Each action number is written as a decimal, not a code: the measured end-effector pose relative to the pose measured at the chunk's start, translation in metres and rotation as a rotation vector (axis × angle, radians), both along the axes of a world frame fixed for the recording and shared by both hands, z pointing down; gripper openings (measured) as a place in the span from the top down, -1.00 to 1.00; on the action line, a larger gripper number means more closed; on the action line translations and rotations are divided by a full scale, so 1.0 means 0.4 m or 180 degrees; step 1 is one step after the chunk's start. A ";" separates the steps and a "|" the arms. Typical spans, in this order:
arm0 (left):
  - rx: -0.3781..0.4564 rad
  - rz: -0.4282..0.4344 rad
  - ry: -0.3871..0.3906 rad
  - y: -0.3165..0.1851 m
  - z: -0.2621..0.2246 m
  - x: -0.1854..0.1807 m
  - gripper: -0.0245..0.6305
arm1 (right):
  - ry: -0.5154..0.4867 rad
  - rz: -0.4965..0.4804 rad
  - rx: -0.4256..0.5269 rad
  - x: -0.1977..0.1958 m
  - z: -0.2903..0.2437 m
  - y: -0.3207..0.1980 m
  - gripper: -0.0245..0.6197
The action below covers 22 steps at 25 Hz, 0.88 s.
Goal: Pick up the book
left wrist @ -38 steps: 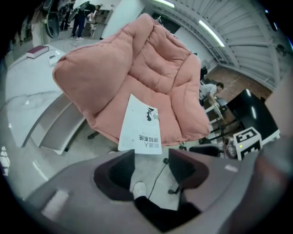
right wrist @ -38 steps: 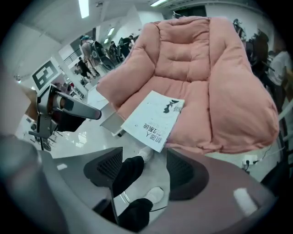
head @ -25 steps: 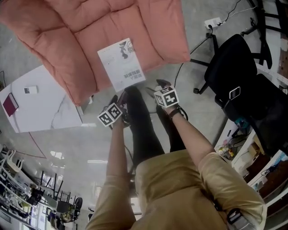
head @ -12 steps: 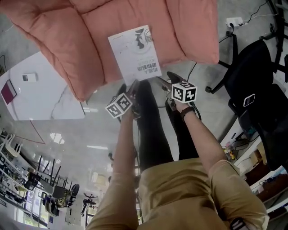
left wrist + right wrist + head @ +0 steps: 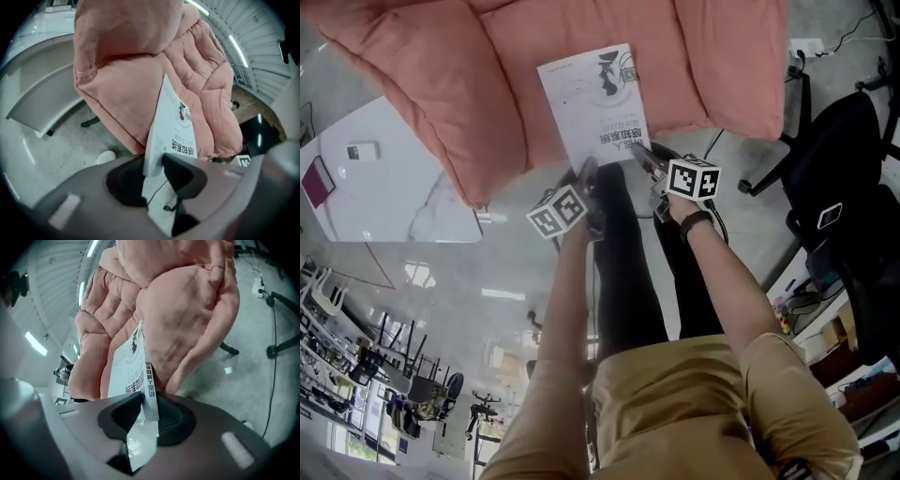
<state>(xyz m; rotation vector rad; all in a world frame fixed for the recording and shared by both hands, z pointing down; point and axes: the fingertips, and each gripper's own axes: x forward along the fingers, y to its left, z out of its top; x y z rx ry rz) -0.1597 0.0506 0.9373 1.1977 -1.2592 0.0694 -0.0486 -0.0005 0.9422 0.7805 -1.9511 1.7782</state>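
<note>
A white paperback book point(image 5: 595, 103) lies on a big salmon-pink cushion point(image 5: 487, 75), its near edge hanging over the cushion's front. My left gripper point(image 5: 586, 173) is at the book's near left corner and my right gripper point(image 5: 642, 155) at its near right corner. In the left gripper view the book point(image 5: 173, 122) stands edge-on between the closing jaws of the left gripper point(image 5: 154, 171), and the pads pinch it. In the right gripper view the book point(image 5: 129, 366) sits likewise between the closing jaws of the right gripper point(image 5: 149, 411), which press on its corner.
A white marble-topped table point(image 5: 384, 206) stands left of the cushion, with a small white device point(image 5: 363, 150) and a dark red item point(image 5: 319, 181) on it. A black office chair point(image 5: 853, 159) and a power strip point(image 5: 806, 44) with cables are at the right. The person's legs stand below the grippers.
Both grippers moved forward from short of the book onto its near edge. Their jaws closed onto the book's two near corners.
</note>
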 end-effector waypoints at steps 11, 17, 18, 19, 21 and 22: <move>0.0345 -0.0146 0.0167 -0.032 -0.203 0.019 0.78 | -0.0013 0.0051 0.0035 -0.001 -0.198 -0.024 0.77; 0.0551 -0.0272 0.0101 -0.030 -0.387 0.048 0.78 | -0.0035 0.0079 0.0235 0.033 -0.395 -0.031 0.76; 0.0602 -0.0276 0.0064 -0.037 -0.425 0.058 0.78 | -0.0069 0.0084 0.0292 0.046 -0.436 -0.041 0.76; 0.0687 -0.0281 0.0041 -0.054 -0.467 0.070 0.78 | -0.0105 0.0087 0.0365 0.060 -0.475 -0.057 0.76; 0.0903 -0.0288 0.0021 -0.102 -0.565 0.093 0.78 | -0.0201 0.0086 0.0527 0.079 -0.560 -0.095 0.76; 0.0988 -0.0277 0.0007 -0.118 -0.619 0.104 0.78 | -0.0258 0.0089 0.0595 0.086 -0.611 -0.108 0.76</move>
